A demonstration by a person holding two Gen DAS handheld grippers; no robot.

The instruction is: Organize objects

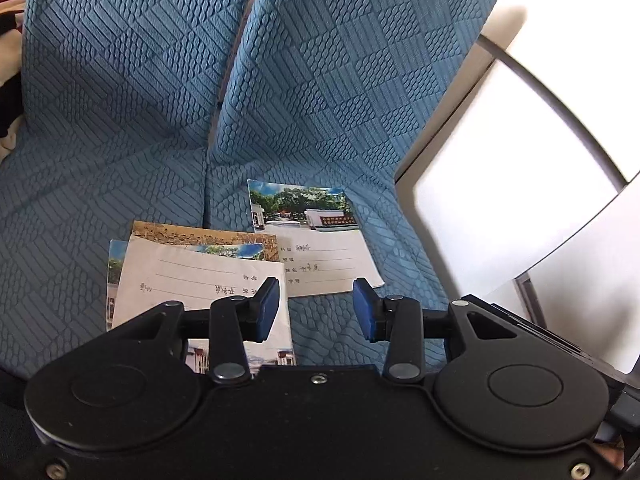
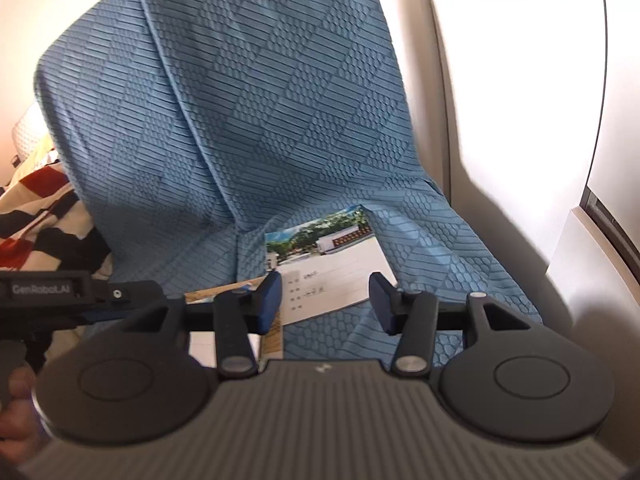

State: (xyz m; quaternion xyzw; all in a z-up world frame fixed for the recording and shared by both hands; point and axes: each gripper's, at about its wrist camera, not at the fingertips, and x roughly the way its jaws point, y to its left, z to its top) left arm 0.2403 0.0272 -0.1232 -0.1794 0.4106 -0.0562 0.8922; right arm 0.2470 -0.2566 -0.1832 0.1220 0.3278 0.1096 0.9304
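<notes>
Several thin exercise books lie on a sofa under a blue quilted cover. One book (image 1: 316,240), with a photo of trees and a white building on its cover, lies alone on the seat. It also shows in the right wrist view as the single book (image 2: 328,264). To its left sits a small overlapping stack (image 1: 192,276), a white book on top and a tan one (image 1: 208,236) beneath. My left gripper (image 1: 316,312) hovers open above the seat beside the stack's right edge. My right gripper (image 2: 326,304) hangs open over the single book's near edge. Nothing is between either pair of jaws.
The sofa's backrest cushions (image 1: 160,60) rise behind the books. A pale armrest (image 1: 520,160) bounds the seat on the right. A red, black and white cloth (image 2: 36,216) lies at the left. The other gripper's body (image 2: 48,292) and a hand (image 2: 16,400) show at left.
</notes>
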